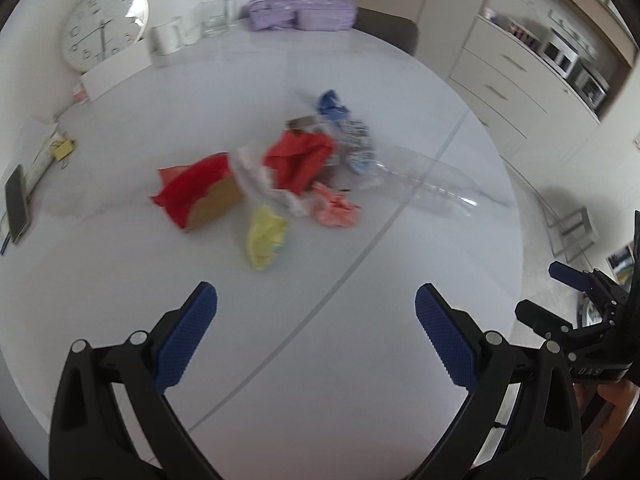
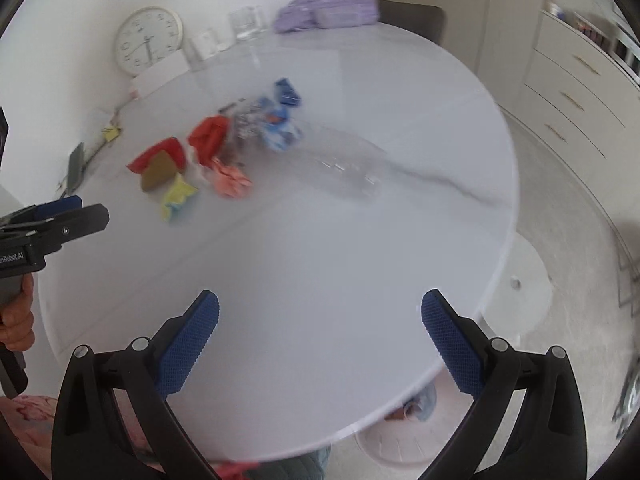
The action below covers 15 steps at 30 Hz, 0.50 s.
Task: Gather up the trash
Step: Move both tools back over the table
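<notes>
A heap of trash lies mid-table: red paper (image 1: 298, 160) (image 2: 208, 136), a red and brown carton (image 1: 200, 196) (image 2: 160, 164), a yellow wad (image 1: 264, 240) (image 2: 176, 196), a pink wad (image 1: 336, 210) (image 2: 230, 180), a blue-white wrapper (image 1: 348, 132) (image 2: 280, 120) and a clear plastic bottle (image 1: 424, 184) (image 2: 344, 164) on its side. My left gripper (image 1: 316, 340) is open and empty, well short of the heap. My right gripper (image 2: 320, 344) is open and empty over the table's near edge. Each gripper shows in the other's view, the right one (image 1: 576, 288) and the left one (image 2: 68, 216).
The round white table (image 1: 280, 360) (image 2: 320, 260) carries a wall clock (image 1: 104, 26), glasses (image 1: 212, 18), a purple bag (image 1: 304, 8), a phone (image 1: 18, 204) and papers at its far and left edge. A white basket (image 2: 400, 440) stands on the floor under the near edge. Cabinets (image 1: 520, 80) stand right.
</notes>
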Motion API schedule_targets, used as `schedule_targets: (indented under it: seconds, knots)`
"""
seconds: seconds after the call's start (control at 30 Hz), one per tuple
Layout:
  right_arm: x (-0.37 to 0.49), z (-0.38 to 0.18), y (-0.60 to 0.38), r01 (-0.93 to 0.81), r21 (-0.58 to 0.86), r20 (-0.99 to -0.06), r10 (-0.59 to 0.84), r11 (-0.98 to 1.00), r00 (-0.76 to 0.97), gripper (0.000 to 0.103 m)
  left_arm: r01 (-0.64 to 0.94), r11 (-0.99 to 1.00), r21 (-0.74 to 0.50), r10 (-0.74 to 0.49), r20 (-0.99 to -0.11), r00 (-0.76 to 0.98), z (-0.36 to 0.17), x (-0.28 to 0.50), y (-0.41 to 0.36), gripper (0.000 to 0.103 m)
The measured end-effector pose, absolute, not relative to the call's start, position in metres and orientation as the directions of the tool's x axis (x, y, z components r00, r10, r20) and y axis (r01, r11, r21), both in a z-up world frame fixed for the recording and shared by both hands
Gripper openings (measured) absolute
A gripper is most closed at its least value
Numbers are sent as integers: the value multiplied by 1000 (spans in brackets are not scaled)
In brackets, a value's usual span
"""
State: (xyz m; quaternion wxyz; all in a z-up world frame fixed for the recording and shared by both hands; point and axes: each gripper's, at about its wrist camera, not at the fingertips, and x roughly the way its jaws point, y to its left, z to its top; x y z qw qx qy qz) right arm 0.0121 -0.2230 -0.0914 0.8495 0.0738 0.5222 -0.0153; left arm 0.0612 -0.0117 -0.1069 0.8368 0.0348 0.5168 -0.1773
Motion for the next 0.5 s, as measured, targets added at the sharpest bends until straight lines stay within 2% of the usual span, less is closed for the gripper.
schedule_targets:
  seconds: [0.2,0.4,0.5]
  knots:
    - [49,-96,-209,53,103,-894,69,993,442,101,306,946,-107,-231,-884,407,-124,85,4,95]
    - [69,-106,-217,45,100,-907,72,994,414,101,347,934,-84,-222,-898,380,-161,114,-10,95]
    - [80,-112,-225,30,96,-913,76,995,402,101,357,931,-77,-211,-911,354,-181,127,-18,88]
